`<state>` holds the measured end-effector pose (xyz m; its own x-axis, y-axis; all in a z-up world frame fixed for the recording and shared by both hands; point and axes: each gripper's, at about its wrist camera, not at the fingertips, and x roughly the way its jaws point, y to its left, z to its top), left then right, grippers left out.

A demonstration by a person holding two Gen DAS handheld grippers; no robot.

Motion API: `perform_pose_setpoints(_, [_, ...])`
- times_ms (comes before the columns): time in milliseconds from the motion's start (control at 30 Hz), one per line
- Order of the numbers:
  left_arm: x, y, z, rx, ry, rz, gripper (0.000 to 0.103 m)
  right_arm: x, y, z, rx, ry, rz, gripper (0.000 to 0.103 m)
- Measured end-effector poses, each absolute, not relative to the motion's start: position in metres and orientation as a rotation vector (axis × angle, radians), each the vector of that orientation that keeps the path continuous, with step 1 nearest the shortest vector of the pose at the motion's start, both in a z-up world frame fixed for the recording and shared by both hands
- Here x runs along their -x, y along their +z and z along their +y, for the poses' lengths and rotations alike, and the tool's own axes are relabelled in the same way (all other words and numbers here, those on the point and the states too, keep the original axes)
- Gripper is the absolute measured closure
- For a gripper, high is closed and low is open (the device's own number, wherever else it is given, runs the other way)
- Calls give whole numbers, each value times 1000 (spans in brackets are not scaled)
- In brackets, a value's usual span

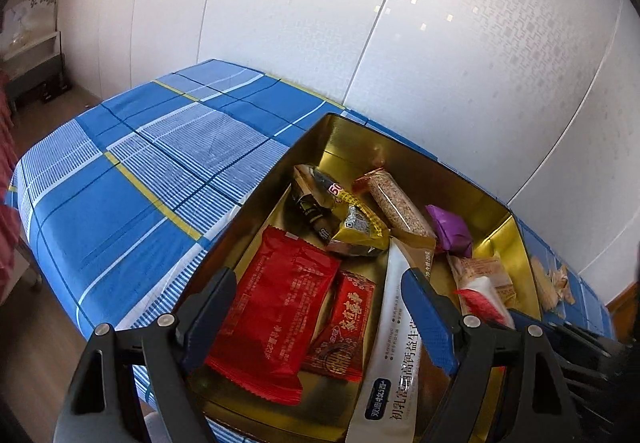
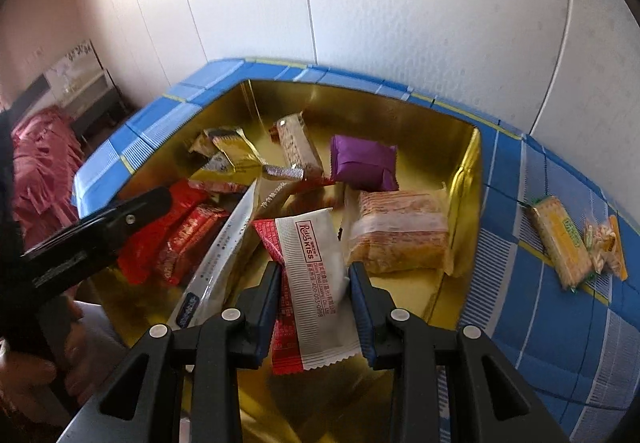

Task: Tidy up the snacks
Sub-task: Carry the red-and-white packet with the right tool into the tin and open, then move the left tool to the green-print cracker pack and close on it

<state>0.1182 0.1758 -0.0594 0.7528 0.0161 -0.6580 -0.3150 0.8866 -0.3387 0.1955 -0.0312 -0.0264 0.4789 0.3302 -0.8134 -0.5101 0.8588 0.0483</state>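
R tool [image 2: 314, 275] grips the red-white packet [image 2: 316, 271] over the gold box [image 2: 468, 179]; L tool [image 1: 320, 307] open, empty. Lower it flat into a free spot, then let go w/o crushing neighbours.

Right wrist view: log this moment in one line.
right gripper: shut on white-and-red packet | over gold box | left gripper: open | two snacks outside
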Motion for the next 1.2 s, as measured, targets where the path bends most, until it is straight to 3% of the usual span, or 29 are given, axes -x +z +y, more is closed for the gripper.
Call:
perform_pose_setpoints(533, [-120,-60,172,429,188,707,18,-205,-23,-38,143,477,943,63])
perform_pose_setpoints(1200, [-119,-52,137,313,126,671,18,-176,-7,-153,44,320,840,63])
